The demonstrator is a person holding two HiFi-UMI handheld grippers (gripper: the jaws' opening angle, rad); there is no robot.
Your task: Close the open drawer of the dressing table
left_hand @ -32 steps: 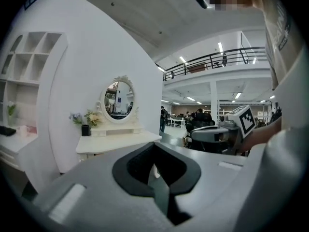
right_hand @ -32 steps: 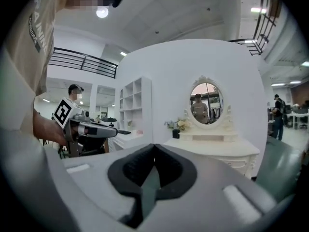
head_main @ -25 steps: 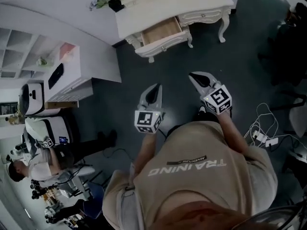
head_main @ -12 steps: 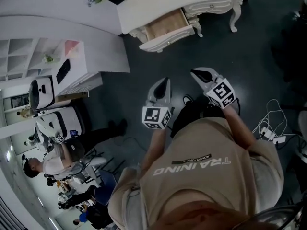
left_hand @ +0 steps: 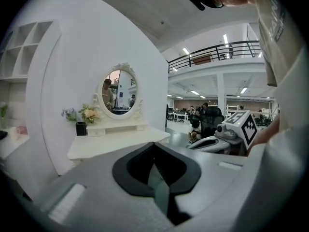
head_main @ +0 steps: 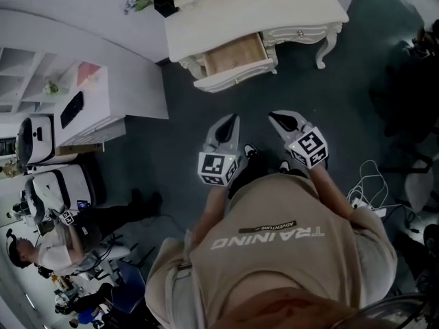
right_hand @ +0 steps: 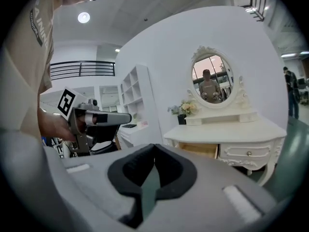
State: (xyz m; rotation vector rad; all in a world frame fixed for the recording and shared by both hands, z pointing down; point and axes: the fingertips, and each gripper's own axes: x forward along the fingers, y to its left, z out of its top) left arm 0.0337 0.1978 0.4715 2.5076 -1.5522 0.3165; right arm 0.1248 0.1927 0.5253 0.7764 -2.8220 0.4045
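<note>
The white dressing table [head_main: 260, 9] stands at the top of the head view, its wood-lined drawer [head_main: 236, 55] pulled out toward me. Both grippers hang over the dark floor, short of the drawer and touching nothing. My left gripper [head_main: 232, 120] is shut and empty, its dark pads meeting [left_hand: 154, 151]. My right gripper [head_main: 276, 118] is also shut and empty [right_hand: 153, 151]. In the right gripper view the table [right_hand: 227, 132] is ahead to the right with the open drawer [right_hand: 198, 150] showing. The left gripper view shows only the tabletop [left_hand: 116, 141] and oval mirror [left_hand: 119, 92].
A dark vase of flowers [head_main: 164, 2] sits on the table's left end. A white shelf cabinet [head_main: 96, 105] stands left of the table. Cables and a power strip [head_main: 370, 190] lie on the floor at right. People sit at the lower left [head_main: 41, 238].
The head view has swung about and settled, with the table a little lower in view. Both grippers stay shut, now closer together. The drawer is still open.
</note>
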